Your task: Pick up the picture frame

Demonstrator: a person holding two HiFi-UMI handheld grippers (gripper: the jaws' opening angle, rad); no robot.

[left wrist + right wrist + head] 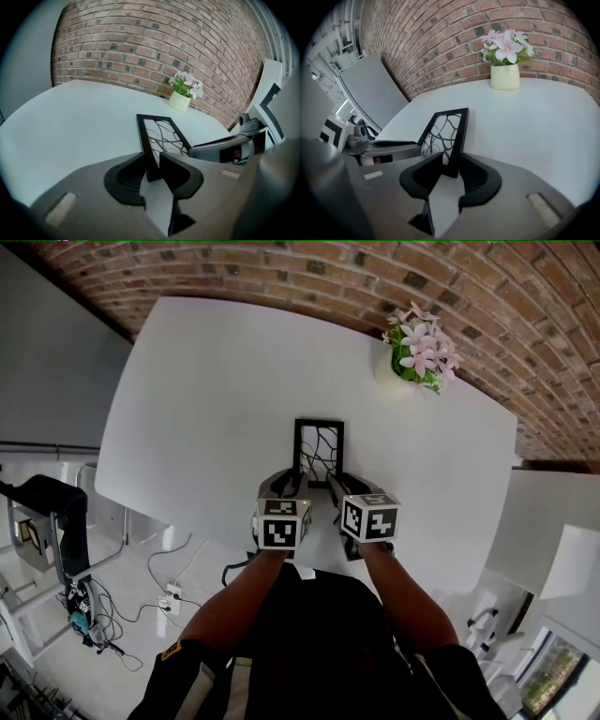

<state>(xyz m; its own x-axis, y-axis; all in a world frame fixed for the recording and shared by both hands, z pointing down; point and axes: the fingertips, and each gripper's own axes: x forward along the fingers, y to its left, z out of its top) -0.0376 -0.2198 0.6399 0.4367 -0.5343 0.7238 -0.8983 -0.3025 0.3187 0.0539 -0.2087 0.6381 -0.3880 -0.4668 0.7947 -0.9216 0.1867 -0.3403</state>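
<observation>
A black picture frame with a branch-like line pattern lies on the white table, near its front edge. My left gripper is at the frame's near left corner. In the left gripper view the frame's left bar fills the gap between the jaws, which press on it from both sides. My right gripper is at the near right corner. In the right gripper view its jaws clamp the frame's right bar the same way. The rest of the frame stretches away over the tabletop.
A cream pot of pink flowers stands at the table's far right, near the brick wall. On the floor to the left are a dark chair and loose cables. White furniture stands to the right.
</observation>
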